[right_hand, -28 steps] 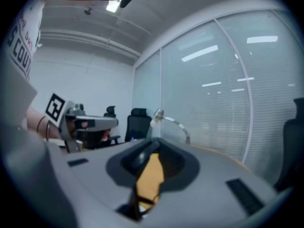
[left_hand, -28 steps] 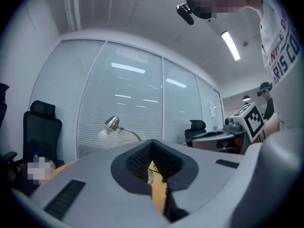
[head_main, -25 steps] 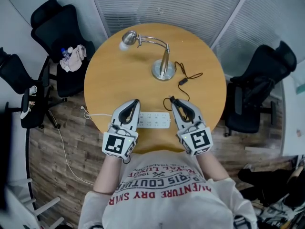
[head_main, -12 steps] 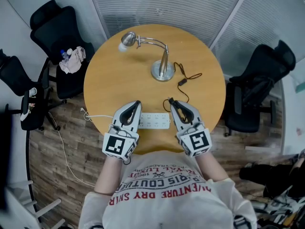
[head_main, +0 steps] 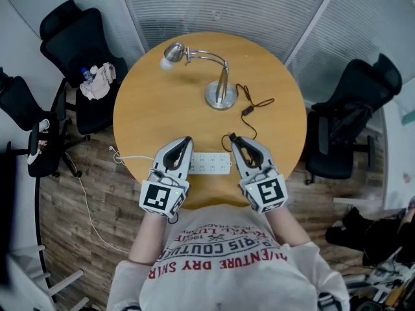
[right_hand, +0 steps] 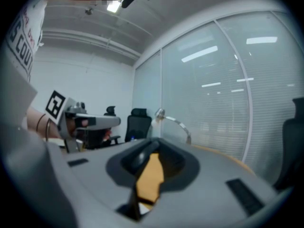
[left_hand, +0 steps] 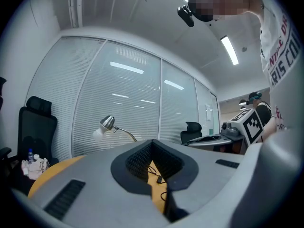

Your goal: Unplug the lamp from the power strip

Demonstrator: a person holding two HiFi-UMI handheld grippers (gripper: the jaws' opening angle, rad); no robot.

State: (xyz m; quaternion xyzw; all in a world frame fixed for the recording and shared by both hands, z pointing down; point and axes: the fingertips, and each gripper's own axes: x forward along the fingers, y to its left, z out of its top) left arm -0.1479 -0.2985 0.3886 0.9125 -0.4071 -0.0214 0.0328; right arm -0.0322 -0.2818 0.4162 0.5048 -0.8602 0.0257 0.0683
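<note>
A silver desk lamp (head_main: 221, 94) stands at the far side of the round wooden table (head_main: 149, 115). Its black cord (head_main: 259, 102) loops back to a dark plug (right_hand: 138, 159). My right gripper (head_main: 232, 137) is shut on that plug, just beyond the right end of the white power strip (head_main: 209, 163). The plug is clear of the strip. My left gripper (head_main: 186, 140) lies over the strip's left end, jaws shut with nothing seen between them. The lamp (left_hand: 108, 123) shows past the left gripper (left_hand: 153, 148), and the lamp (right_hand: 173, 122) also stands beyond the right gripper (right_hand: 151, 156).
The strip's white cable (head_main: 130, 157) runs off the table's left edge to the wooden floor. Black office chairs stand at the left (head_main: 84, 37) and right (head_main: 353, 118); one on the left holds a cloth and a bottle (head_main: 98, 80). Glass walls with blinds close the far side.
</note>
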